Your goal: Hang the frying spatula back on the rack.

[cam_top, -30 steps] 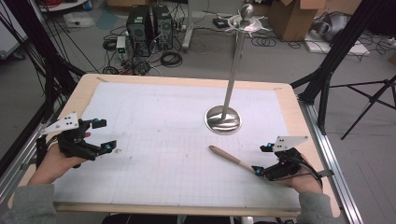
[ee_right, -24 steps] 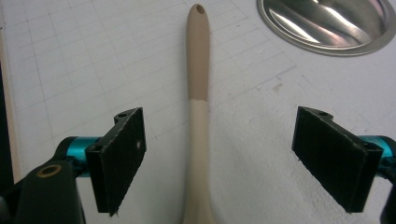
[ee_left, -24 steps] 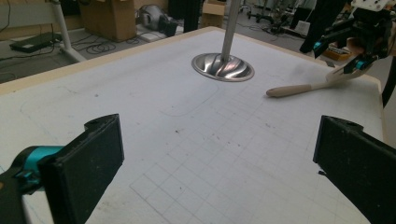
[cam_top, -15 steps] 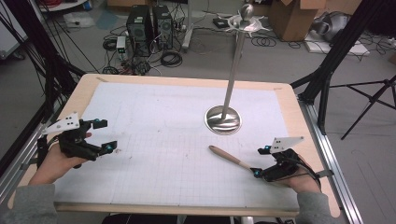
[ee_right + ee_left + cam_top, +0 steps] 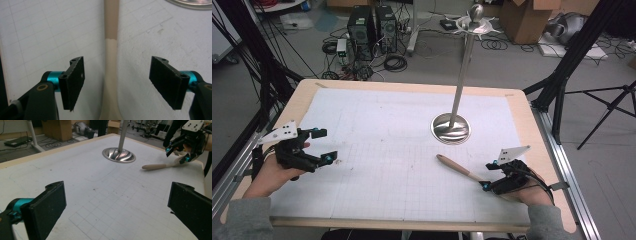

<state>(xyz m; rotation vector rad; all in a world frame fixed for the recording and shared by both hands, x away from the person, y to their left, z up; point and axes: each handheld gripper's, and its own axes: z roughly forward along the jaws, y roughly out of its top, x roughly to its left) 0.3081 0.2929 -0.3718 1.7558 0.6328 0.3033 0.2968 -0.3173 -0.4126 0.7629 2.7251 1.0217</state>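
My right tool [image 5: 117,82] is open, jaws straddling the wooden utensil [image 5: 458,168] near the desk's right front corner. Its handle runs straight ahead between them, toward the stand base [image 5: 451,128]. Left tool [image 5: 314,146] open, well apart at left edge.

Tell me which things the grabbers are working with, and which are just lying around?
Working with (likely):
- wooden-handled utensil, lying between the open jaws of the right gripper
- metal stand, close by on the mat

Just lying around:
- computer towers on the floor
- cardboard boxes
- left gripper, open, holding nothing
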